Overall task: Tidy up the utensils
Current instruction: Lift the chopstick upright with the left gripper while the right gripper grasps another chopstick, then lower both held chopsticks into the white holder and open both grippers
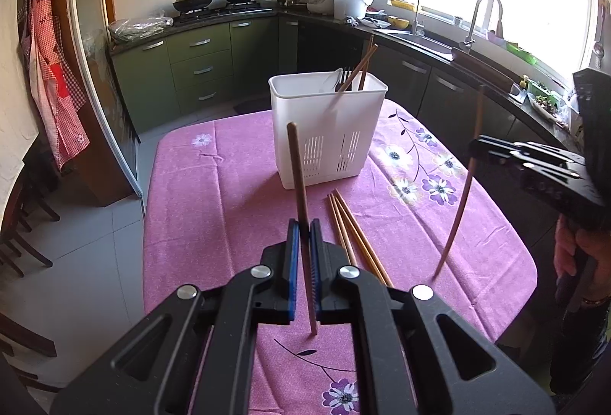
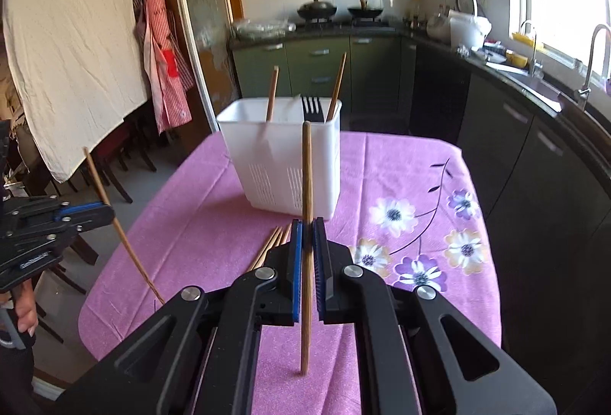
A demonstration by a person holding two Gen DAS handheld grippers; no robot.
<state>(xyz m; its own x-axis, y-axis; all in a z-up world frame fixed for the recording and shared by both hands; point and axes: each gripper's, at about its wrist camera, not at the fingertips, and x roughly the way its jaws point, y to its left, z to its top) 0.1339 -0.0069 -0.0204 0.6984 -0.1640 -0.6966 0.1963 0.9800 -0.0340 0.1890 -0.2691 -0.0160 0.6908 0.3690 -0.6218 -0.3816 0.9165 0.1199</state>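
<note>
Both tools share one build. The left gripper (image 1: 304, 235) has matte black, angular linkage arms with triangular cut-outs, joined by round silver pivot screws (image 1: 261, 272). Its two fingers are lined with bright blue ribbed pads (image 1: 292, 254). The right gripper (image 2: 307, 235) looks the same in its own view: black arms, silver screw heads, blue pads (image 2: 297, 262). Seen from the left camera, its black body bears faint embossed digits, and the person's hand (image 1: 580, 262) shows a thin bracelet at the wrist.
</note>
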